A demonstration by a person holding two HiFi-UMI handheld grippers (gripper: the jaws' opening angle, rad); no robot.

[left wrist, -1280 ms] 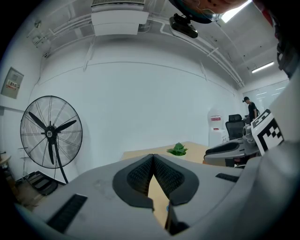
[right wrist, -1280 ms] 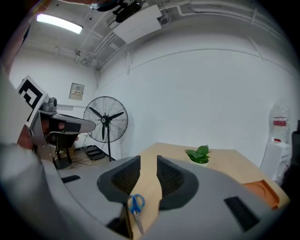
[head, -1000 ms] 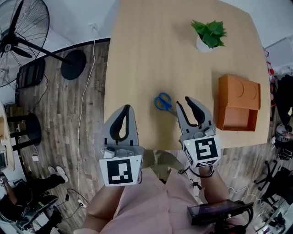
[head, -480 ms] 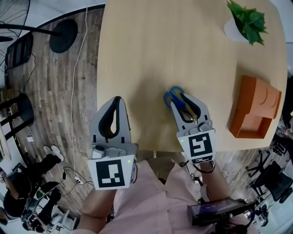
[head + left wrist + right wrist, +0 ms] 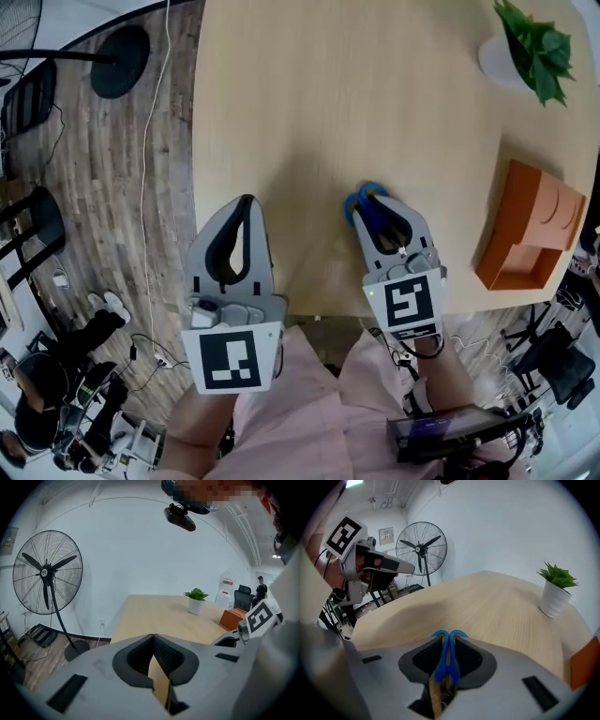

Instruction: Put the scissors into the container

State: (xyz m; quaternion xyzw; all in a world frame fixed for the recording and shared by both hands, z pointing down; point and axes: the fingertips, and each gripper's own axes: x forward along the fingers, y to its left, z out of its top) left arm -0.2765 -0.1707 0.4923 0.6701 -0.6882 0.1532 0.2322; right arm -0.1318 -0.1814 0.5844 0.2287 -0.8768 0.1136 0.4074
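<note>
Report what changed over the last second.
The right hand-held gripper moved forward over the scissors and closed on their blue handles. A second ago its jaws were apart and the scissors lay free just ahead of it. The left hand-held gripper stayed shut and empty near the table edge. The orange container and the plant kept their places.

Near the front edge of the desk (image 5: pixel 309 112) are the scissors (image 5: pixel 442 663), with the container (image 5: pixel 539 220) to their right and the potted plant (image 5: pixel 536 42) behind it.
</note>
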